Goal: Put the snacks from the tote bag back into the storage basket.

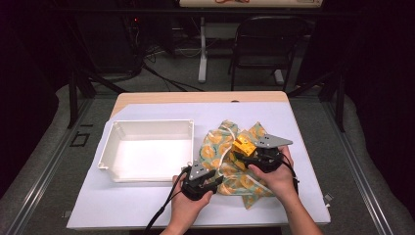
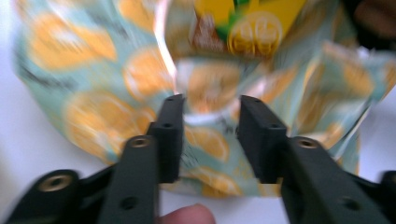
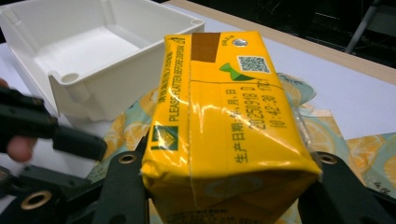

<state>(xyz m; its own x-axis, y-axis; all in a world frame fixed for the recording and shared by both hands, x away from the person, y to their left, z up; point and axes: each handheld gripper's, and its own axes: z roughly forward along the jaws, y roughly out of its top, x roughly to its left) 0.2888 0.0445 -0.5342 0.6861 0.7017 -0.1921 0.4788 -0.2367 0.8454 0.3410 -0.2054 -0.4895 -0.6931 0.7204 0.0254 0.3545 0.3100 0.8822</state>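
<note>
Clearly the main risk sits with the yellow drink carton, clamped between the jaws of the right hand-held gripper and lifted above the orange-print cloth bag, right of centre in the high view. In the right gripper view its glossy film wrapping catches the light and looks slick, and the lower edge is creased where the jaws press. My guess is that a soft, foil-lined box like this could dent further or slide out if the squeeze is too hard or too loose, then drop back onto the bag.

The left hand-held gripper stands with its jaws partly apart, holding nothing, just at the bag's near edge; the blur in the left gripper view leaves it unclear whether they touch the fabric. The bag is thin, limp cloth, rumpled, printed with orange slices on pale green, with a white cord running across it. If the left gripper fails to pin it, the cloth could drag along with the carton or snag on a jaw.

At centre left of the high view lies the white tray, rigid moulded plastic with rounded corners and raised walls, on the desk, whose covering is smooth and pale. A carton released from height could bounce off its hard rim.
</note>
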